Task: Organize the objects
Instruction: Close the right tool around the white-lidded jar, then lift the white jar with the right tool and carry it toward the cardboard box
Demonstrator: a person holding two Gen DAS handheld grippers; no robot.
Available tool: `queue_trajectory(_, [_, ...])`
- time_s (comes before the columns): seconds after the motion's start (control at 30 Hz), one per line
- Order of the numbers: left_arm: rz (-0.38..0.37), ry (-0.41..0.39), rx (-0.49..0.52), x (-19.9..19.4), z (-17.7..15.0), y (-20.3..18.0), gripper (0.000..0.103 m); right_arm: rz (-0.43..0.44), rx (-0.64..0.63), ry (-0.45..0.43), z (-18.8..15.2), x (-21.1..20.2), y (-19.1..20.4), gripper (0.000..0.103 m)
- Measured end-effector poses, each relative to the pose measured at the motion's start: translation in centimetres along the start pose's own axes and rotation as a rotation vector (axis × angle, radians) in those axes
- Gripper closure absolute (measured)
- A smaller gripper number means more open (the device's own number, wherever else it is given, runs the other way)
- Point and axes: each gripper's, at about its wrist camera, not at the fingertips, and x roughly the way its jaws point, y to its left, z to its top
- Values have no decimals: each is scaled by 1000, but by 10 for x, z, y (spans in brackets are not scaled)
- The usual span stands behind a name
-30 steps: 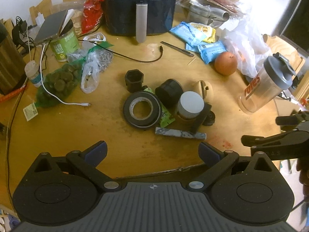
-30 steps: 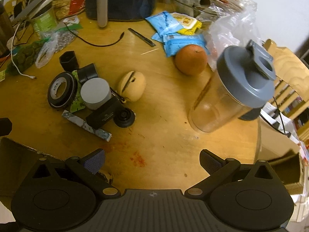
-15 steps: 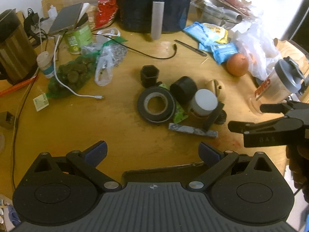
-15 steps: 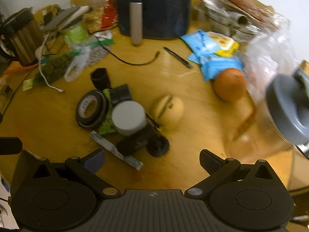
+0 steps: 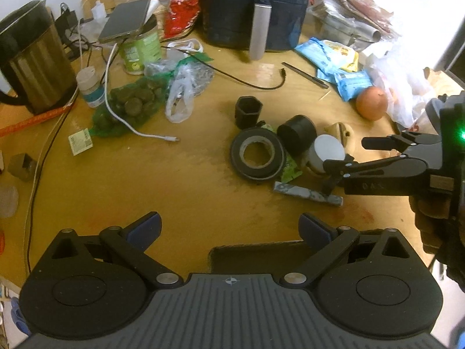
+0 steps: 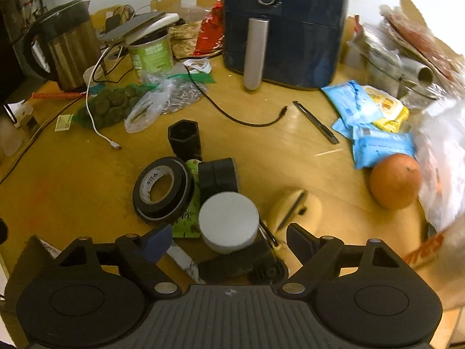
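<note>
Presently the right hand-held gripper (image 6: 225, 237), jaws just narrowing but still clear, straddles the white-lidded jar (image 6: 228, 221) on the worktop (image 6: 72, 180); next, closing squarely onto it seems required.

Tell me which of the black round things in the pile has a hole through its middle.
The tape roll, at the pile's left side. Its cardboard core is open right through. The hexagonal cup behind it and the black cylinder beside it are not rings.

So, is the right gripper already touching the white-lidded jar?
Apart. In the right wrist view the white-lidded jar sits between the right gripper's fingers, with gaps on both sides; the jaws have just been closing.
</note>
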Motion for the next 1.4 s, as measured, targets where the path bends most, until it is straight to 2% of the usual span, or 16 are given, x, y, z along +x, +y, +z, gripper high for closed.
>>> queue_trajectory(0.3, [-31, 2, -61, -1, -8, 19, 1, -9, -39, 20, 6, 20, 3, 41])
queue_trajectory(0.43, [-40, 0, -74, -1, -10, 23, 1, -9, -48, 33, 8, 29, 3, 46])
queue_trajectory(0.73, [-29, -16, -80, -3, -12, 27, 1, -22, -65, 35, 9, 42, 6, 46])
queue_trajectory(0.9, [-50, -16, -67, -4, -13, 26, 1, -21, -44, 25, 9, 38, 4, 47])
queue_trajectory(1.4, [-93, -46, 15, -8, -6, 8, 1, -2, 71, -73, 10, -37, -13, 47])
